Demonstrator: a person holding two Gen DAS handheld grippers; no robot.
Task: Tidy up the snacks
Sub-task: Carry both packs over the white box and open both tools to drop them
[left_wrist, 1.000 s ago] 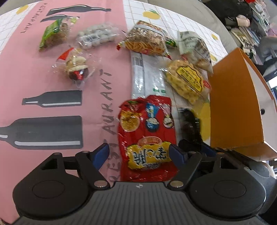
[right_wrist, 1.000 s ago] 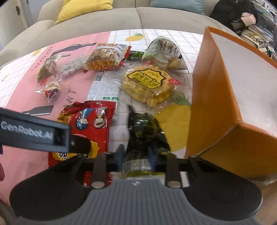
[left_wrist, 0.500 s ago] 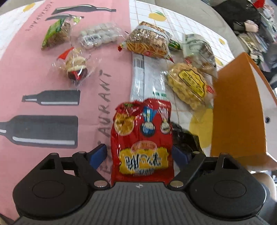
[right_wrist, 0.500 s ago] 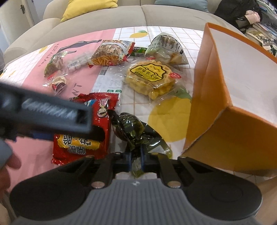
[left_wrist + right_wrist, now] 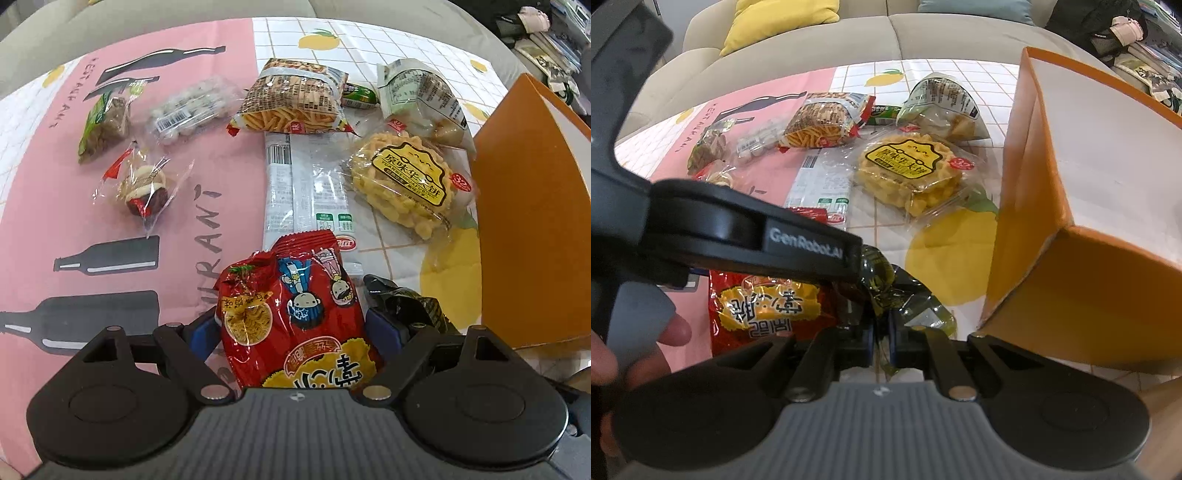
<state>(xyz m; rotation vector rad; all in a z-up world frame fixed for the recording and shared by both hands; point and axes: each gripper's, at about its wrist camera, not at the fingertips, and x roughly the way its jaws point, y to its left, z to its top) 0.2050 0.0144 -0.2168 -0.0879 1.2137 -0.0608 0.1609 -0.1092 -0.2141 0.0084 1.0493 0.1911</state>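
The left gripper (image 5: 295, 328) straddles the red noodle packet (image 5: 295, 314) on the tabletop (image 5: 55, 206), its jaws wide and closing, blue pads beside the packet's edges. Just beside it, the right gripper (image 5: 881, 339) is clamped on a dark green wrapper (image 5: 905, 302). An orange box (image 5: 1071, 258) stands to the right, other snacks beyond.

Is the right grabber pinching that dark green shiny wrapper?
Touching. In the right wrist view, the right gripper is shut on the tail of the dark green wrapped snack, which is squeezed flat between its blue pads.
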